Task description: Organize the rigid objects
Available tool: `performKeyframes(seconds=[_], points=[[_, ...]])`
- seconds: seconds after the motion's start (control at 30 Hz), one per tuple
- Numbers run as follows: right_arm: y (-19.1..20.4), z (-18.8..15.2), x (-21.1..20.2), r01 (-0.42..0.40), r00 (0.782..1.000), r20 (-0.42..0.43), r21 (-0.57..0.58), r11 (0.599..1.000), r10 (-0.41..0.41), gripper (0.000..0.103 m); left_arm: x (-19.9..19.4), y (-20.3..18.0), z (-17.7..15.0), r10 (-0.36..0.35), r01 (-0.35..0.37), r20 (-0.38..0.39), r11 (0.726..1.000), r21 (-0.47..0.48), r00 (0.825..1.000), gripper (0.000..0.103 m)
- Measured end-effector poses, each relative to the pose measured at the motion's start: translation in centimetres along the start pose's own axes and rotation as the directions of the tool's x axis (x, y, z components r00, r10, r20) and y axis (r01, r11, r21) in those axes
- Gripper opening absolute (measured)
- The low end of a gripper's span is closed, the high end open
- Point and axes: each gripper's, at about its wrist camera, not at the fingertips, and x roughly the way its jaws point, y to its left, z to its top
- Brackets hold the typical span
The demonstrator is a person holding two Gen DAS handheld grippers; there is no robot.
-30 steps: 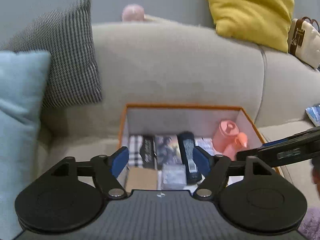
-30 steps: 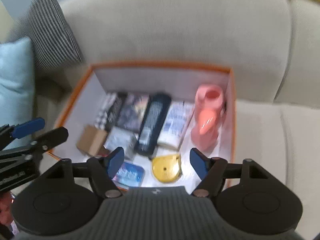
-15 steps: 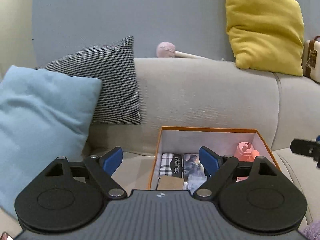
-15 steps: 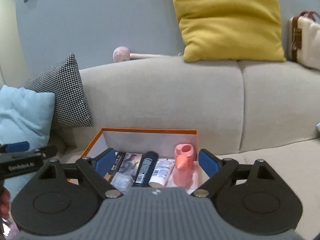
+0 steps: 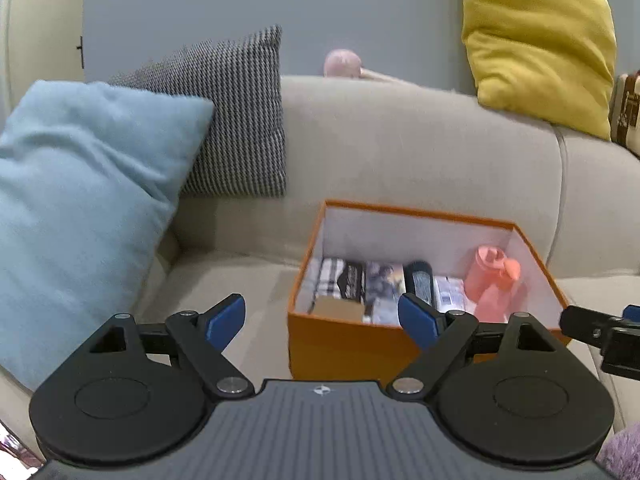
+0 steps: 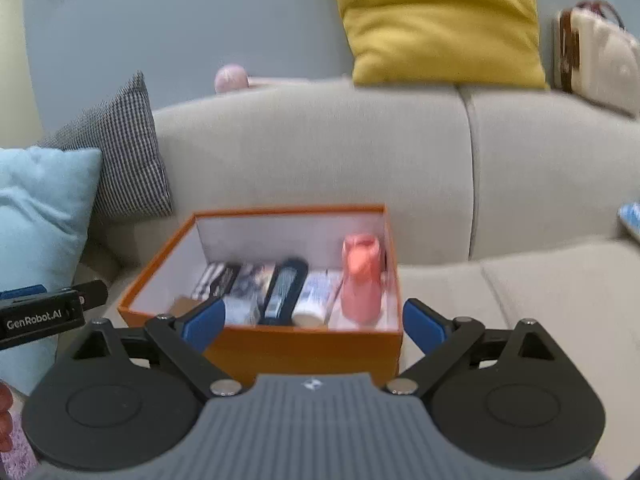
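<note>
I'm backing both claws off: a second ago they were hovering right over the box looking down into it, now they're sitting lower and in front of it, level with the sofa (image 5: 400, 152) seat. Reading that as the packing being done or nearly done; can't see anything loose on the seat from here except a blue-white edge at the far right of the right view, too cropped to identify. Sofa is beige, soft woven fabric, rounded back. Light blue pillow (image 5: 80, 200) is plush and squashy, checked pillow (image 5: 236, 120) behind it is a tight black-white weave, yellow pillow (image 6: 436, 20) is perched up on the backrest. Orange box (image 6: 304, 346) is stiff cardboard, white inside, sitting on the seat cushion. Inside it: pink bottle (image 6: 360, 284) standing upright at the right wall, smooth plastic; black tube (image 6: 286, 290) and white tube (image 6: 314, 300) lying flat beside it; flat printed packs further left, blurred. My left claw (image 5: 322, 316) is spread wide, holding nothing. My right claw (image 6: 312, 322) is also spread wide, holding nothing, straddling the box's near wall in view.
</note>
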Motion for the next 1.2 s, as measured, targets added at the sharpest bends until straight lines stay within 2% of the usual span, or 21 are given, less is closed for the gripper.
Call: performKeyframes(seconds=[0.17,0.47,1.2], points=[[0.0,-1.0,1.2,0.014,1.000,-0.006,-0.028,1.000,-0.014,0.095,1.6,-0.5,-0.8,-0.006,0.006,-0.046,1.000,0.019,0.999,0.101],[-0.4,-1.3,2.3,-0.001,1.000,-0.016,-0.031,1.000,0.001,0.095,2.6,-1.3,-1.7,-0.018,0.022,-0.080,0.998,0.053,0.997,0.101],[-0.5,-1.3,2.0,-0.007,1.000,-0.022,-0.015,1.000,0.007,0.095,2.2,-1.3,-1.7,-0.022,0.027,-0.077,0.998,0.061,0.997,0.101]])
